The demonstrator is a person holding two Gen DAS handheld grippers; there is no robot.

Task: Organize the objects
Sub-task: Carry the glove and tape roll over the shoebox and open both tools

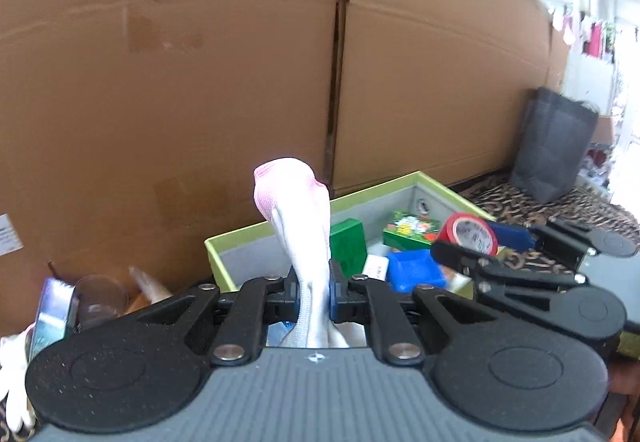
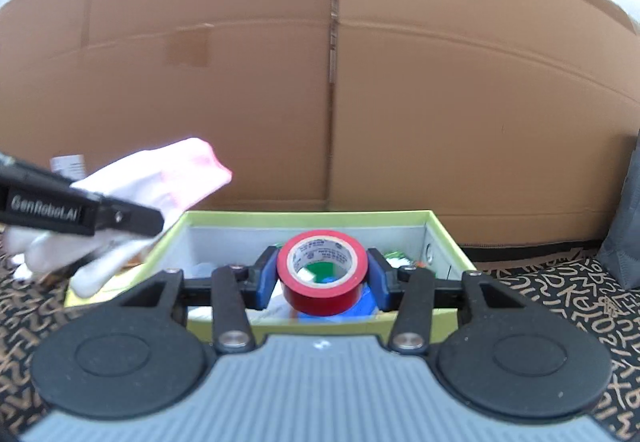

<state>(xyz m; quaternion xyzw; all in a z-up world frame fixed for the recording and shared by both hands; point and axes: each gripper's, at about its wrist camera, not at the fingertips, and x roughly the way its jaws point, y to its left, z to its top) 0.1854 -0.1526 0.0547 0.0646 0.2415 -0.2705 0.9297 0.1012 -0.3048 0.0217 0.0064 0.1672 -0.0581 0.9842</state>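
My left gripper (image 1: 314, 294) is shut on a white sock-like cloth with a pink end (image 1: 296, 210), which stands up between the pads. In the right wrist view that cloth (image 2: 160, 178) hangs at the left, over the box's left corner, under the left gripper (image 2: 154, 222). My right gripper (image 2: 322, 274) is shut on a roll of red tape (image 2: 322, 290), held above the near edge of a green-rimmed box (image 2: 304, 217). From the left wrist the box (image 1: 376, 190) shows a green block (image 1: 348, 246), a floral carton (image 1: 410, 228) and a blue piece (image 1: 416, 268), with the tape (image 1: 472, 234) in the right gripper (image 1: 474, 240) over its right side.
A tall cardboard wall (image 2: 440, 82) stands right behind the box. A dark grey bag (image 1: 552, 146) leans at the far right on the patterned cloth (image 2: 540, 294). Left of the box are a clear glass (image 1: 100, 298), a shiny packet (image 1: 52, 314) and a white glove (image 1: 12, 394).
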